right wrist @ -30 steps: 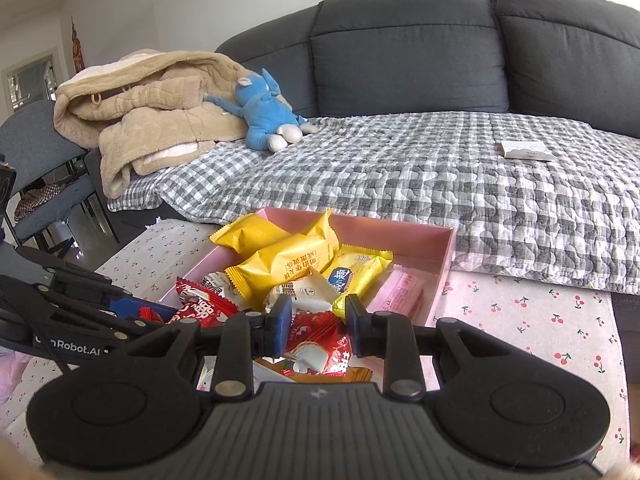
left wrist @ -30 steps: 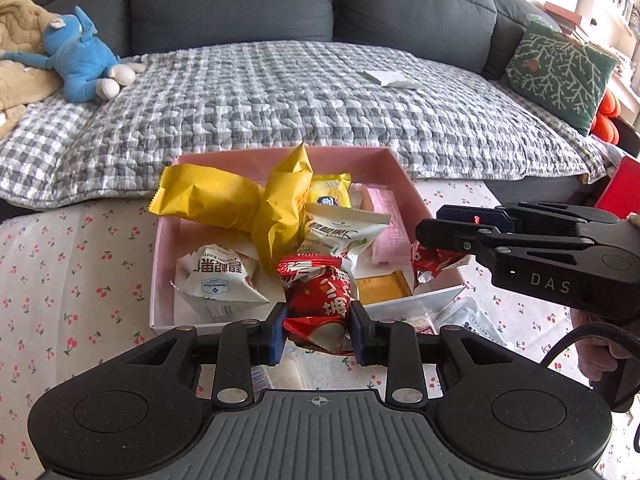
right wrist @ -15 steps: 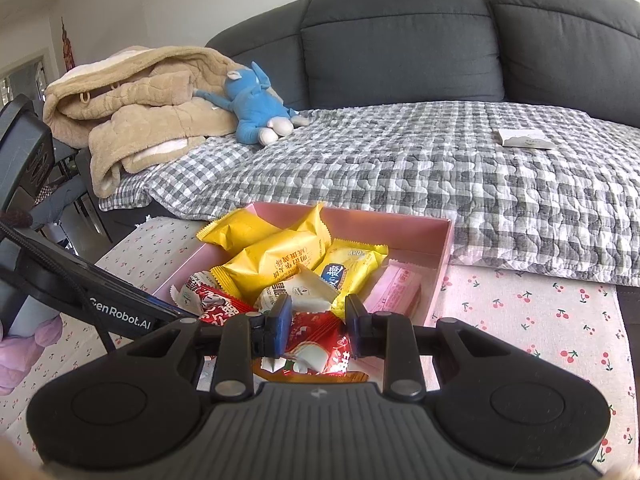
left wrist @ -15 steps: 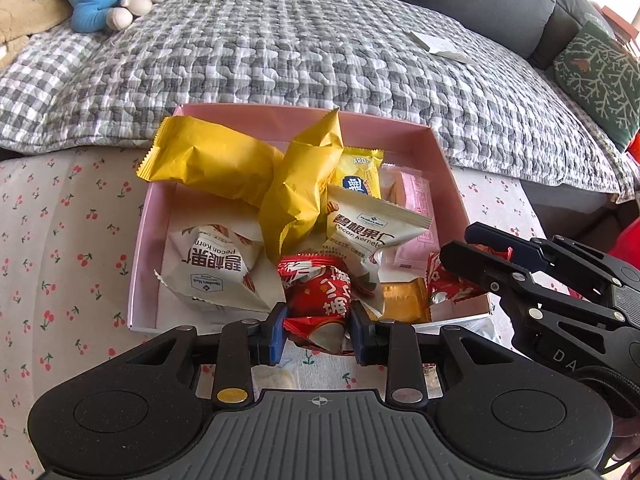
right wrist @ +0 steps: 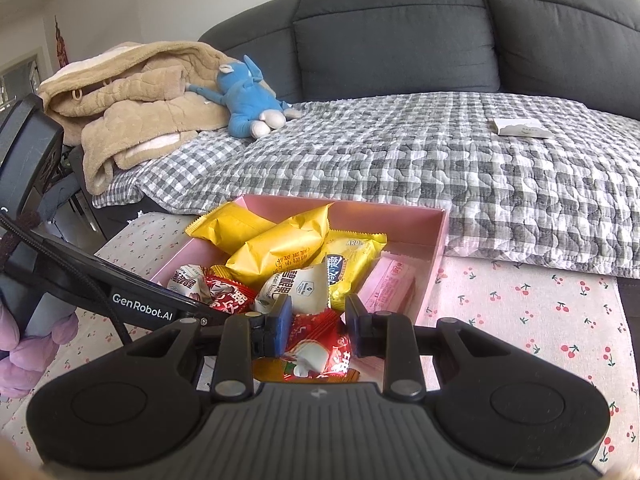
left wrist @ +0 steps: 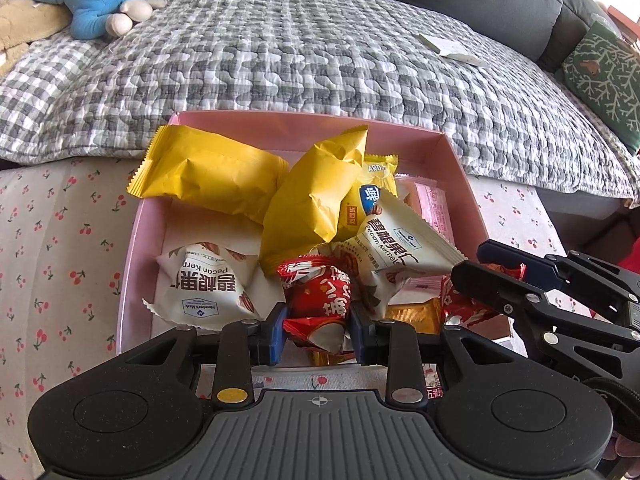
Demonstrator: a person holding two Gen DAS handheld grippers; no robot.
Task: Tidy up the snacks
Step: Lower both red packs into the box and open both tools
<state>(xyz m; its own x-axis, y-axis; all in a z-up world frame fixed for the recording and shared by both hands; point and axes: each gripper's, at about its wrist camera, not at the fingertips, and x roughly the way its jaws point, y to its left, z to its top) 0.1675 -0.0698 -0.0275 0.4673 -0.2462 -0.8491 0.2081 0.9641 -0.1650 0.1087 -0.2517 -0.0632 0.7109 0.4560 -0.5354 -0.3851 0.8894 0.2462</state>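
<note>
A pink box (left wrist: 304,130) on the cherry-print tablecloth holds yellow packs (left wrist: 208,176), white pecan packs (left wrist: 204,284), a pink pack (left wrist: 434,208) and a gold one (left wrist: 408,314). My left gripper (left wrist: 318,326) is shut on a red snack pack (left wrist: 320,296) over the box's near edge. My right gripper (right wrist: 318,324) is shut on another red snack pack (right wrist: 320,344) at the box's near right corner; it also shows in the left wrist view (left wrist: 492,264). The box (right wrist: 400,216) appears in the right wrist view too.
A sofa with a checked grey quilt (left wrist: 320,52) stands behind the table. A blue plush toy (right wrist: 248,96) and a beige blanket (right wrist: 132,92) lie at its left. A green cushion (left wrist: 604,80) is at the right. A small white packet (right wrist: 520,128) lies on the quilt.
Both grippers have moved forward and down over the box, each still holding its red pack. The right gripper has dropped lower at the box's right corner.
</note>
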